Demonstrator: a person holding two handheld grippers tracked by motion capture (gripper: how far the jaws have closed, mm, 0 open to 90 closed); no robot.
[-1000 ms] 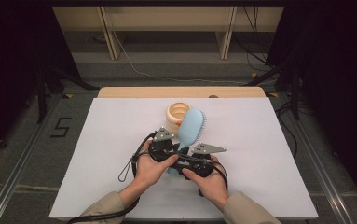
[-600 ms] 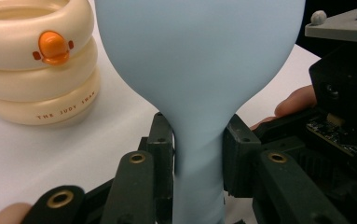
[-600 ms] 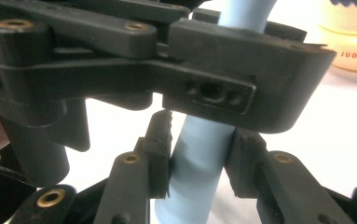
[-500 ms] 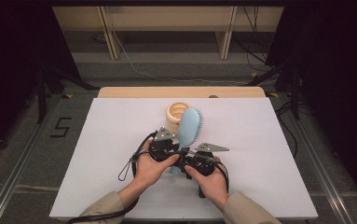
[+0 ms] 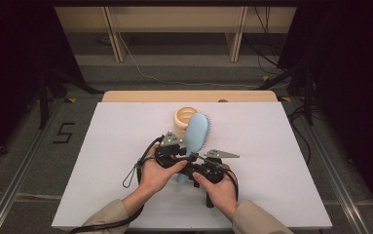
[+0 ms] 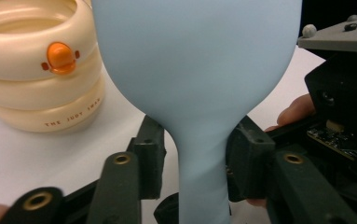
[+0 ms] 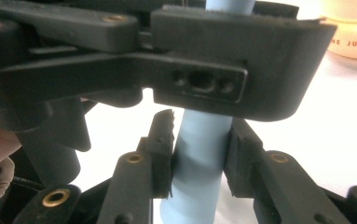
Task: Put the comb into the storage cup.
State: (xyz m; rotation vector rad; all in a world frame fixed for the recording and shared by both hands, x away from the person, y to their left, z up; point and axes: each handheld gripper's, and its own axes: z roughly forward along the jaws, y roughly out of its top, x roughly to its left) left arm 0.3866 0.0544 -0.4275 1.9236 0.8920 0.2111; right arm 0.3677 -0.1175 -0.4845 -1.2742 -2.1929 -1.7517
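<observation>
A light blue hairbrush (image 5: 197, 132) lies on the white table (image 5: 101, 161), its head leaning against a cream ringed cup (image 5: 181, 117). My left gripper (image 5: 186, 155) straddles the brush neck (image 6: 199, 140). Its jaws have just been opening, and a gap shows beside its left pad (image 6: 150, 154). My right gripper (image 5: 186, 170) sits just behind it, lower on the handle. In the right gripper view its pads (image 7: 164, 149) press on both sides of the blue handle (image 7: 197, 186). The cup (image 6: 36, 70) carries an orange duck mark.
Both hands meet at the middle of the table, close to its front edge. Cables trail from the grippers toward the person. Beyond the table's far edge are a wooden strip (image 5: 189, 96) and the floor.
</observation>
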